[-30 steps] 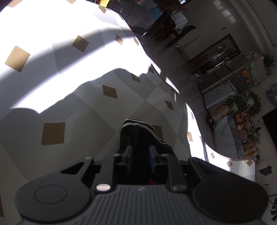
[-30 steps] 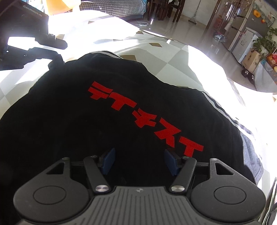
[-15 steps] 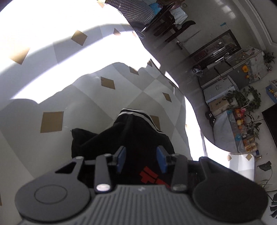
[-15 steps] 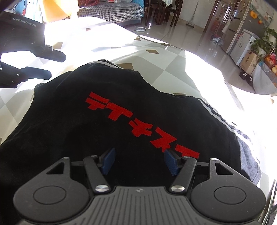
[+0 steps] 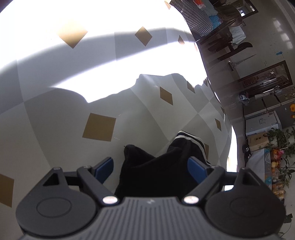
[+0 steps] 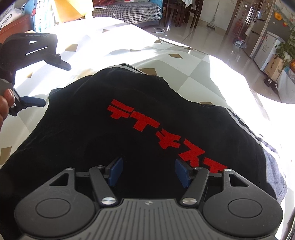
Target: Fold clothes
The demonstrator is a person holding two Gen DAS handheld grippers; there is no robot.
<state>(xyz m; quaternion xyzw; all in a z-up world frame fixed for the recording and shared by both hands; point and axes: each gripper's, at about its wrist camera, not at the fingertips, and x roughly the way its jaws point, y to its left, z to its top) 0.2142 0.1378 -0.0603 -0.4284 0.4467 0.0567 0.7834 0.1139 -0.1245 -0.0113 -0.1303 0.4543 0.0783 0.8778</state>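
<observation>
A black T-shirt [image 6: 147, 96] with red lettering [image 6: 156, 127] lies spread on the checked tablecloth [image 6: 193, 73]. My right gripper [image 6: 149, 171] hovers open just over its near part, blue pads apart with nothing pinched. At the shirt's left edge my left gripper [image 6: 48, 83] has its jaws opening wide. In the left wrist view, my left gripper [image 5: 150, 168] straddles a bunched corner of the shirt [image 5: 153, 171]. The pads do not press on the corner. A white-striped sleeve cuff [image 5: 191, 137] shows just beyond.
The pale tablecloth with tan diamonds [image 5: 99, 127] stretches far ahead, half in hard sunlight. The table's right edge [image 5: 230, 129] drops to a shiny floor. Past it stand dark chairs [image 5: 226, 46], a houndstooth sofa [image 6: 129, 11], a fridge [image 6: 263, 46] and plants. A hand [image 6: 5, 103] holds the left gripper.
The left gripper's jaws went from shut on the shirt's fold to wide apart, letting it go. The fold now lies on the table. The right gripper stayed still.
</observation>
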